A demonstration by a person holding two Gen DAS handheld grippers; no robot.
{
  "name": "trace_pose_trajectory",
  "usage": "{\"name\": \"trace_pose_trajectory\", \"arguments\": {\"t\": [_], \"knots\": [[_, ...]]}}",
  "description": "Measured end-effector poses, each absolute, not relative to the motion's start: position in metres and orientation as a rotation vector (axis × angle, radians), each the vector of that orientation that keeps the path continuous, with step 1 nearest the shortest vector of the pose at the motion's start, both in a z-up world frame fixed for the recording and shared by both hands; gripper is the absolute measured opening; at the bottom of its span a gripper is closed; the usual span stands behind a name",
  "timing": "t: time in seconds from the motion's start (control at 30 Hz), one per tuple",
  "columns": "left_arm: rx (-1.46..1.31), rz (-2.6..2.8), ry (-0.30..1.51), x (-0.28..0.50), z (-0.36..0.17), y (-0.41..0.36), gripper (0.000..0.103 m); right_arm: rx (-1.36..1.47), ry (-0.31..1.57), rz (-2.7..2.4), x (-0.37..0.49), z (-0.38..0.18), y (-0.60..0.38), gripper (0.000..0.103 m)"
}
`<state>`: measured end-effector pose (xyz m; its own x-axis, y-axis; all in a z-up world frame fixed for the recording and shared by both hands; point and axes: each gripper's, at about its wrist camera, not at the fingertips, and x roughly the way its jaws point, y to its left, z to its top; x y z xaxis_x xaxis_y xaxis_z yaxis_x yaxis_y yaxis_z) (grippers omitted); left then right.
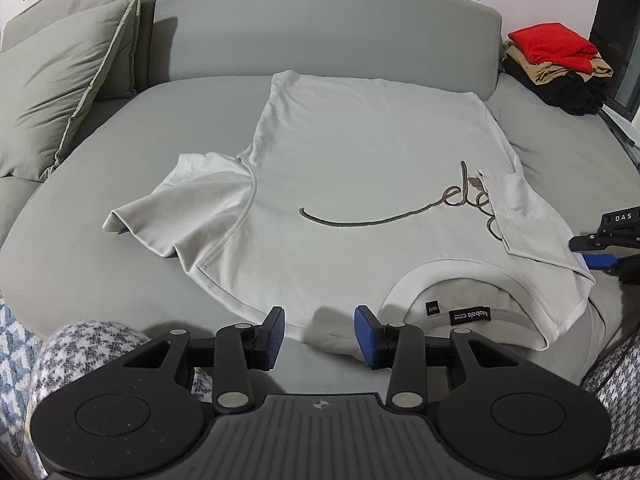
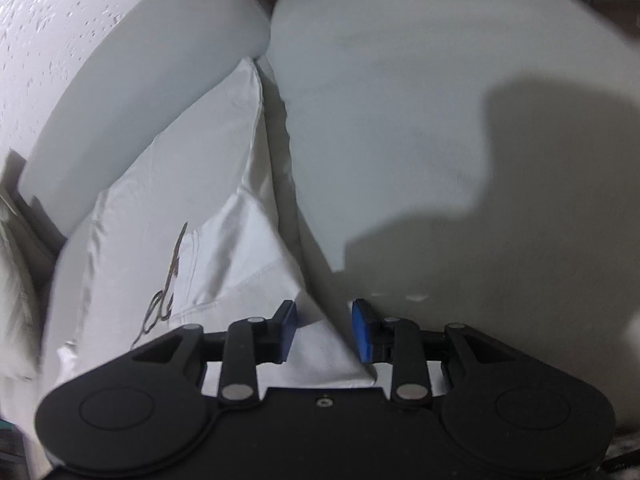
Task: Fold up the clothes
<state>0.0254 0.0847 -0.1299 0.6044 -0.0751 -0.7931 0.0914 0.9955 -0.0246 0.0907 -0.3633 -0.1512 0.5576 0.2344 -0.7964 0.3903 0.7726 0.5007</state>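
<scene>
- White T-shirt (image 1: 360,168) spread flat on grey sofa seat (image 1: 120,152), collar nearest the tools, one sleeve folded inward.
- Left tool (image 1: 320,336): spread, empty, poised just short of the shirt's near shoulder edge.
- Right tool (image 2: 324,330): spread, pinching nothing; over the shirt's folded sleeve corner (image 2: 320,344), which lies between the fingers.
- Folded clothes stack (image 1: 556,68) well apart at far right.

"DAS" stands on the right tool (image 1: 600,250); the T-shirt's neck label (image 1: 470,315) reads "balabala".
</scene>
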Motion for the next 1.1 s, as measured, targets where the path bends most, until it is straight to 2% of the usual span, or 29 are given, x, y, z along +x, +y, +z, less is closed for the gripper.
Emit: {"name": "trace_pose_trajectory", "arguments": {"t": [0.03, 0.1, 0.23, 0.5, 0.63, 0.67, 0.77, 0.87, 0.93, 1.0, 1.07, 1.1], "knots": [[0.018, -0.100, 0.919, 0.026, -0.131, 0.084, 0.039, 0.740, 1.002, -0.078, 0.090, -0.156, -0.365, 0.027], [0.017, -0.104, 0.921, 0.026, -0.134, 0.083, 0.038, 0.751, 0.999, -0.046, 0.089, -0.160, -0.362, 0.002], [0.019, -0.095, 0.925, 0.026, -0.139, 0.084, 0.038, 0.651, 0.964, -0.154, 0.084, -0.151, -0.358, 0.001], [0.018, -0.059, 0.928, 0.028, -0.143, 0.100, 0.038, 0.537, 1.029, -0.284, 0.075, -0.139, -0.347, 0.003], [-0.003, -0.044, 0.918, 0.035, -0.141, 0.110, 0.038, 0.448, 0.966, -0.351, 0.058, -0.119, -0.348, 0.002], [-0.002, -0.044, 0.918, 0.038, -0.141, 0.110, 0.038, 0.447, 0.936, -0.347, 0.054, -0.114, -0.350, 0.006], [0.012, -0.054, 0.907, 0.046, -0.142, 0.103, 0.038, 0.479, 0.890, -0.216, 0.053, -0.112, -0.348, 0.007], [0.071, -0.076, 0.900, 0.056, -0.154, 0.093, 0.038, 0.505, 0.991, -0.152, 0.066, -0.132, -0.341, 0.008], [0.122, -0.082, 0.987, 0.062, -0.170, 0.090, 0.038, 0.483, 1.058, -0.194, 0.067, -0.144, -0.337, 0.003], [0.137, -0.129, 1.034, 0.057, -0.164, 0.092, 0.036, 0.428, 1.085, -0.236, 0.060, -0.141, -0.332, 0.003], [0.086, -0.139, 1.042, 0.052, -0.158, 0.104, 0.027, 0.364, 1.092, -0.265, 0.051, -0.131, -0.324, 0.008], [0.036, -0.130, 1.032, 0.050, -0.154, 0.115, 0.027, 0.337, 1.082, -0.266, 0.046, -0.125, -0.319, 0.010]]}}
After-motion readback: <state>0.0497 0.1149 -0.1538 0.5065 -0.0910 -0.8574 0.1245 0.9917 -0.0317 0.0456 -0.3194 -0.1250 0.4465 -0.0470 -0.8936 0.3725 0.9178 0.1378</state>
